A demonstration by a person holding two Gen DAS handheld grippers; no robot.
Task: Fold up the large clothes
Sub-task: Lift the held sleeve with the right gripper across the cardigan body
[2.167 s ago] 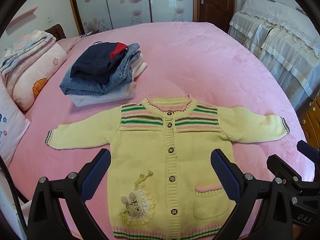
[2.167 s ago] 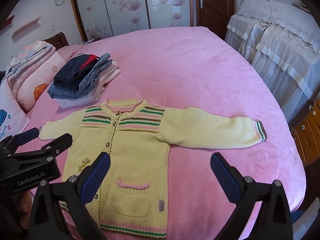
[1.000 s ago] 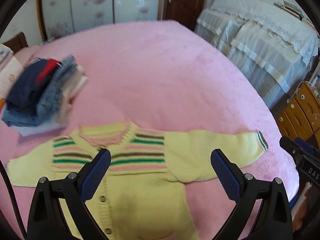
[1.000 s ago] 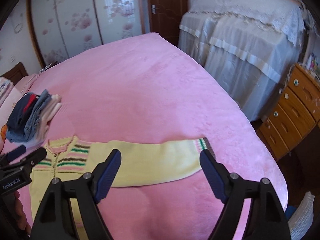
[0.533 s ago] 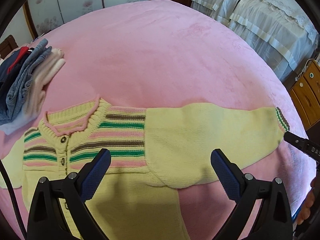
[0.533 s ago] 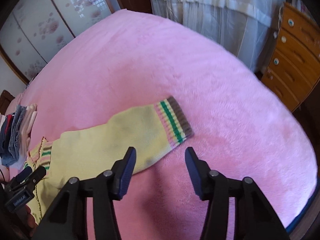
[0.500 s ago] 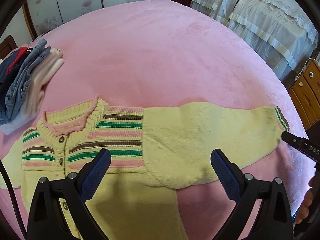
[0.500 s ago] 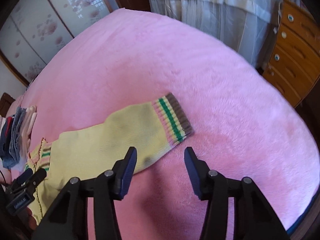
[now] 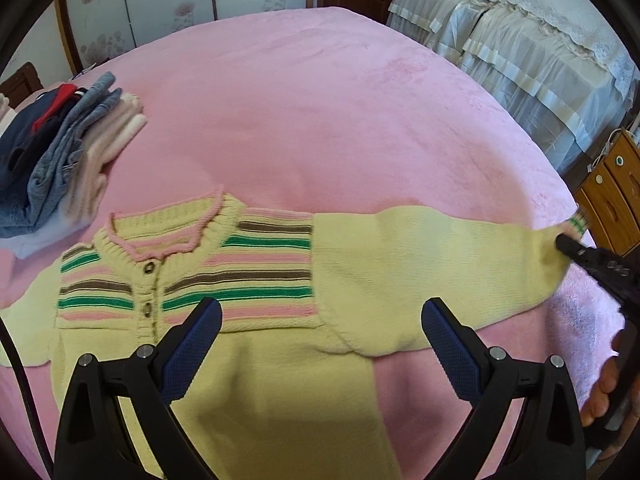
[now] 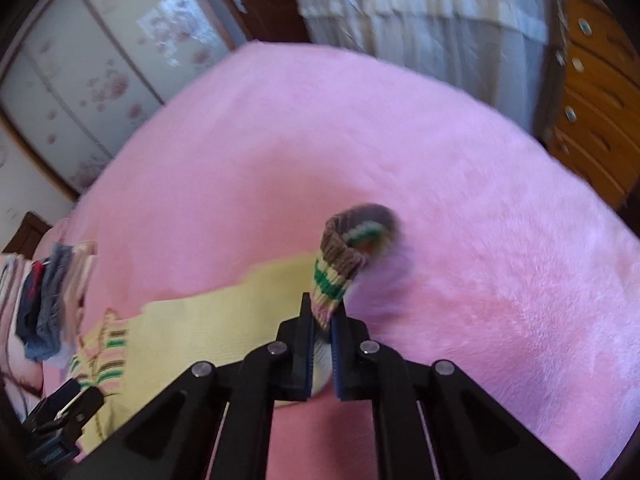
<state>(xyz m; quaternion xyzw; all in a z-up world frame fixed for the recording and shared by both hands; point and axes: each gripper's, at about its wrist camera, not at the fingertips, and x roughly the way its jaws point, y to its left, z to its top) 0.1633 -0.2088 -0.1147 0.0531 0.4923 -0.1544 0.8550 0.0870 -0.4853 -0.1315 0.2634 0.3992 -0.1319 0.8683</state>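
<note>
A yellow knit cardigan point(image 9: 256, 344) with green, brown and pink chest stripes lies face up on the pink bed point(image 9: 320, 120). Its right sleeve point(image 9: 432, 268) stretches out toward the bed's right side. My right gripper point(image 10: 322, 320) is shut on the striped cuff point(image 10: 340, 264) of that sleeve, and the cuff bunches up above the pads. In the left wrist view the right gripper point(image 9: 564, 242) pinches the sleeve end at the far right. My left gripper point(image 9: 320, 320) hangs open above the cardigan's chest and armpit, holding nothing.
A pile of folded clothes point(image 9: 60, 152) sits at the bed's left. A second bed with a white lace cover point(image 9: 520, 48) stands at the back right. A wooden chest of drawers point(image 10: 596, 92) is close to the bed's right edge.
My right gripper came down on the sleeve's cuff and closed on it, lifting the cuff off the bed. My left gripper sank closer to the cardigan, still open.
</note>
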